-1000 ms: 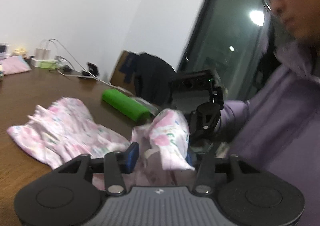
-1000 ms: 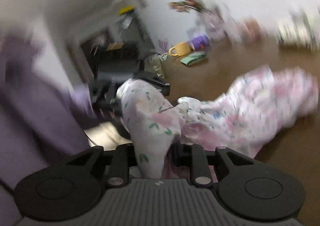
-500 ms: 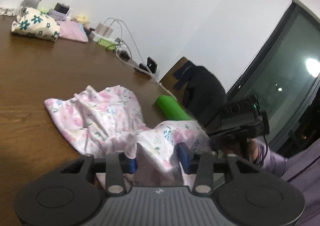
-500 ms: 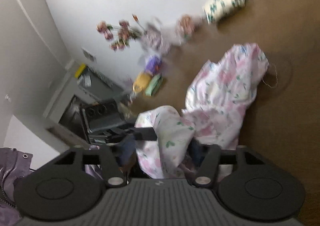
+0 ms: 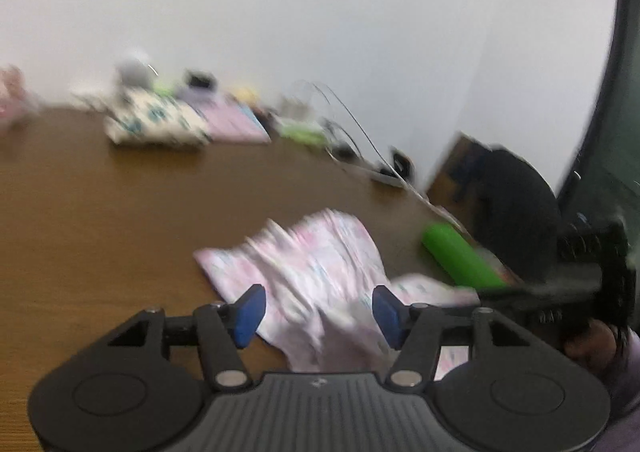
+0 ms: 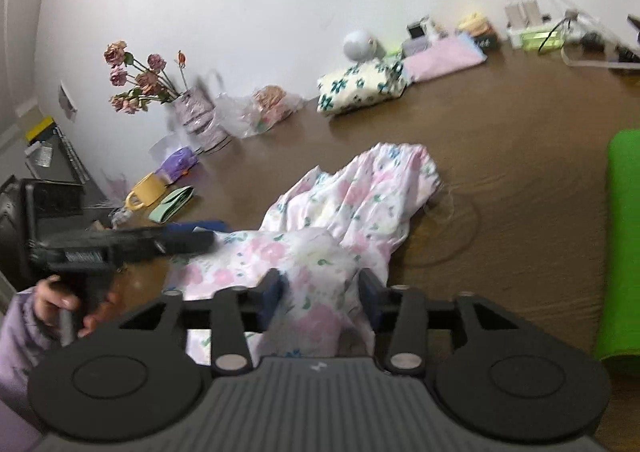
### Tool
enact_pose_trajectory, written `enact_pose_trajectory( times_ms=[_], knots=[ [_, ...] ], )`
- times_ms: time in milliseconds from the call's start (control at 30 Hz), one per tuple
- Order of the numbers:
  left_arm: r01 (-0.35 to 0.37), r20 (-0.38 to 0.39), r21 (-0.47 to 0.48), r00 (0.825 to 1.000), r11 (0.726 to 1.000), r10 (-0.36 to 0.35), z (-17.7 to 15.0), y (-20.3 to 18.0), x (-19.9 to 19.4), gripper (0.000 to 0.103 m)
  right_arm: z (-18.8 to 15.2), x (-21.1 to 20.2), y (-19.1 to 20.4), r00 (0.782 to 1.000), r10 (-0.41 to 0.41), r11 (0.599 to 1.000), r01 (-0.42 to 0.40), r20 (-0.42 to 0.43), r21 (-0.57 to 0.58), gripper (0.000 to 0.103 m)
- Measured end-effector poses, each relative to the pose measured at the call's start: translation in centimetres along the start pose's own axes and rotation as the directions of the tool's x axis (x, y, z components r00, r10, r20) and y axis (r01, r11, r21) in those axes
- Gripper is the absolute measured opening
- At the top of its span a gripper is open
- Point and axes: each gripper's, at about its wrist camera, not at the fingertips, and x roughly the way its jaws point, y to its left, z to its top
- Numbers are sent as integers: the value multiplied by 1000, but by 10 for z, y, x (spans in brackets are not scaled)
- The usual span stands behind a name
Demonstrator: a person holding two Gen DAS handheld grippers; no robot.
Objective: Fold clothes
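left gripper [image 5: 318,310] is wide open holding nothing, right gripper [image 6: 322,292] looks pinched on a bunch of the floral garment [image 6: 352,204] heaped on the table [image 6: 520,156], so one-sided pulling could drag it crooked.

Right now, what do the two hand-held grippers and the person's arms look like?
Both tools match: black bodies with a ribbed grey centre plate, round black discs at either side, silver pivot screws and dark blue finger pads. The left hand-held gripper shows its pads clearly; the right hand-held gripper has the same build. The hand on the left grip wears a lilac sleeve. No cables show.
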Motion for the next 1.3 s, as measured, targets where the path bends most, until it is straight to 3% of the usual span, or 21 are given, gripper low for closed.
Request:
enact_pose_trajectory(
  times_ms=[133,200,267,300,433,600,733,867,1067,1200,1300],
  knots=[
    [28,117,63,992,998,-35,5,-31,-21,56,4,-16,12,993,-53,995,61,103,-74,57],
    [28,111,107,993,994,-40,3,-47,-16,53,5,-28,22,981,-73,987,98,179,-131,56],
    [23,76,134,997,991,-33,-3,-57,-6,43,7,-38,34,966,-80,976,126,247,-176,46],
    [16,47,133,999,991,-23,-8,-58,2,41,7,-41,40,960,-72,970,131,271,-204,33],
    [-57,-34,82,998,995,60,-24,-48,28,21,1,-22,50,982,-84,958,127,171,-257,26],
    [-75,-88,8,993,997,75,-37,-23,43,24,-11,17,42,990,-136,961,137,22,-240,28],
    [-76,-65,13,995,997,76,-34,-21,36,25,-12,21,37,991,-129,968,130,16,-215,33],
    [-62,-34,40,997,997,64,-30,-25,31,31,-6,11,43,992,-107,966,120,67,-230,35],
    [-107,-101,59,989,993,112,-33,-30,49,32,-11,32,40,990,-140,967,135,-8,-216,39],
    [-99,-118,34,988,994,102,-36,-24,51,32,-14,34,35,990,-143,971,136,-20,-197,47],
    [-102,-121,40,987,994,107,-37,-26,50,33,-17,34,36,989,-147,968,139,-21,-208,47]
  ],
)
